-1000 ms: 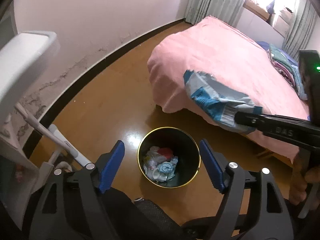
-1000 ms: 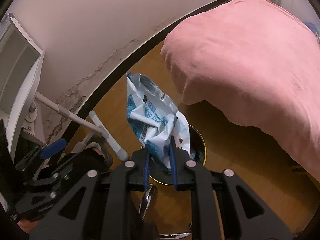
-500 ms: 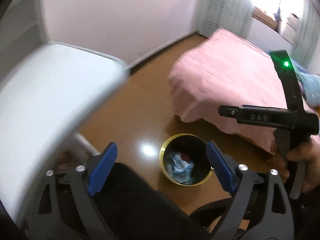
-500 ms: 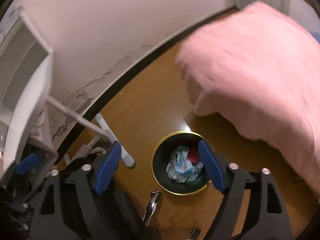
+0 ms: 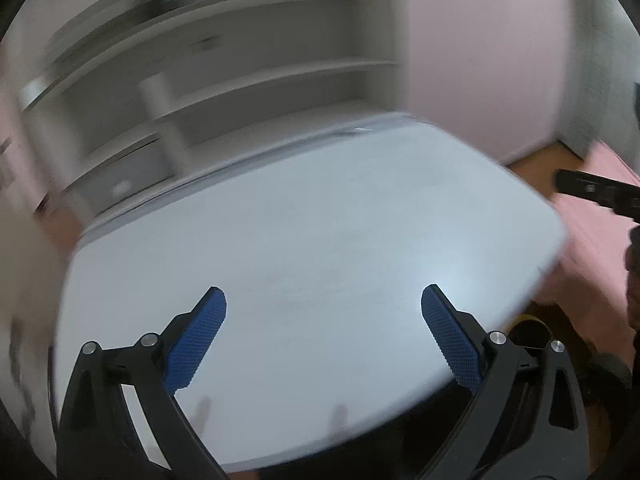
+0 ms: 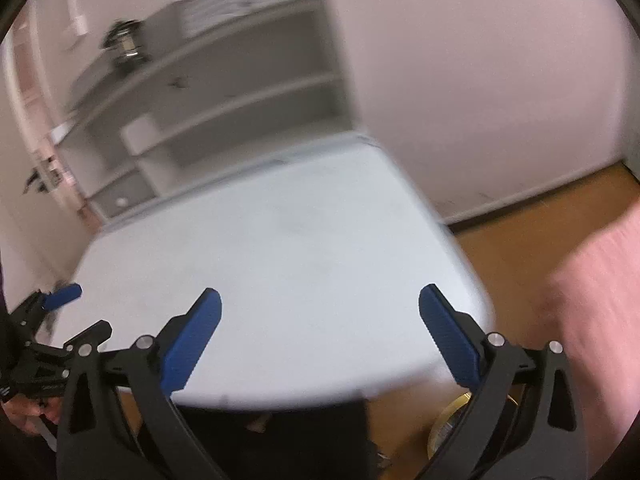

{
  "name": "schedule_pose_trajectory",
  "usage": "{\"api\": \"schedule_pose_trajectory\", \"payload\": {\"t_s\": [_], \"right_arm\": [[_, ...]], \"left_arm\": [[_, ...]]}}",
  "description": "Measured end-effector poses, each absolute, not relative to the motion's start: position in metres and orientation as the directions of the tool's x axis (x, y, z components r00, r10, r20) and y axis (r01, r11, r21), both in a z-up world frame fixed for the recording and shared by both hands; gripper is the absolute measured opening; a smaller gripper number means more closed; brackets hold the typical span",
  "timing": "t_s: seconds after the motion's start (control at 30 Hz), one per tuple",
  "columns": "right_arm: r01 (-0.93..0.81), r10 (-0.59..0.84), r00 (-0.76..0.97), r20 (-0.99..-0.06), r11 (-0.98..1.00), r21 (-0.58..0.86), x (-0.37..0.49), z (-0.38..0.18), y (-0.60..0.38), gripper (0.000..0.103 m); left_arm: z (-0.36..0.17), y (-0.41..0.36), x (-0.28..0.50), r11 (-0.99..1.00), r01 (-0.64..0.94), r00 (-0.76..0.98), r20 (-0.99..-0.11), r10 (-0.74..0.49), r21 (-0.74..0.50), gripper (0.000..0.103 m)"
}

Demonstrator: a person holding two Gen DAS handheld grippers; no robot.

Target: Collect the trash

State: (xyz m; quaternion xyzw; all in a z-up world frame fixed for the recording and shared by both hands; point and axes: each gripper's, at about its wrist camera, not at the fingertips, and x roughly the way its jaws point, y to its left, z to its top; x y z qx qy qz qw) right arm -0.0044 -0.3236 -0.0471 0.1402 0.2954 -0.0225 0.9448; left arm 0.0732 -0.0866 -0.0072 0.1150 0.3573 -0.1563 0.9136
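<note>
Both the left gripper [image 5: 323, 334] and right gripper [image 6: 320, 334] hang over the white surface [image 5: 320, 240], jaws just opened wide, nothing between them.

No text, label or number is showing legibly in either view. Motion is blurring both views, and the faint marking on the right gripper [image 5: 600, 192], seen at the edge of the left wrist view, is smearing past reading.

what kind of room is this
Most likely a bedroom in a home. A bed with a pink cover stands on a wooden floor, beside a white table backed by white shelves. A gold-rimmed bin peeks out below the table edge.
</note>
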Motion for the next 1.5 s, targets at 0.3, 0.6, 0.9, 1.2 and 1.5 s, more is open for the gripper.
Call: {"api": "schedule_pose_trajectory", "payload": {"t_s": [0.3, 0.6, 0.9, 1.2, 1.5], "right_arm": [[0.018, 0.059, 0.838, -0.543, 0.991, 0.136, 0.031, -0.035, -0.266, 0.096], [-0.004, 0.085, 0.843, -0.532, 0.988, 0.152, 0.028, -0.033, -0.264, 0.096], [-0.012, 0.090, 0.835, -0.542, 0.989, 0.145, 0.029, -0.035, -0.258, 0.096], [-0.004, 0.082, 0.836, -0.543, 0.990, 0.142, 0.029, -0.035, -0.262, 0.096], [-0.003, 0.083, 0.833, -0.547, 0.989, 0.145, 0.029, -0.036, -0.262, 0.096]], "left_arm": [[-0.002, 0.027, 0.083, 0.991, 0.132, 0.731, -0.678, -0.078, 0.028, 0.095], [-0.001, 0.045, 0.082, 0.996, 0.091, 0.738, -0.671, -0.071, -0.005, 0.095], [-0.002, 0.037, 0.079, 0.994, 0.109, 0.742, -0.666, -0.074, 0.011, 0.095], [-0.005, 0.027, 0.078, 0.990, 0.136, 0.737, -0.671, -0.084, 0.026, 0.095], [-0.008, 0.024, 0.078, 0.989, 0.143, 0.734, -0.674, -0.085, 0.031, 0.095]]}}
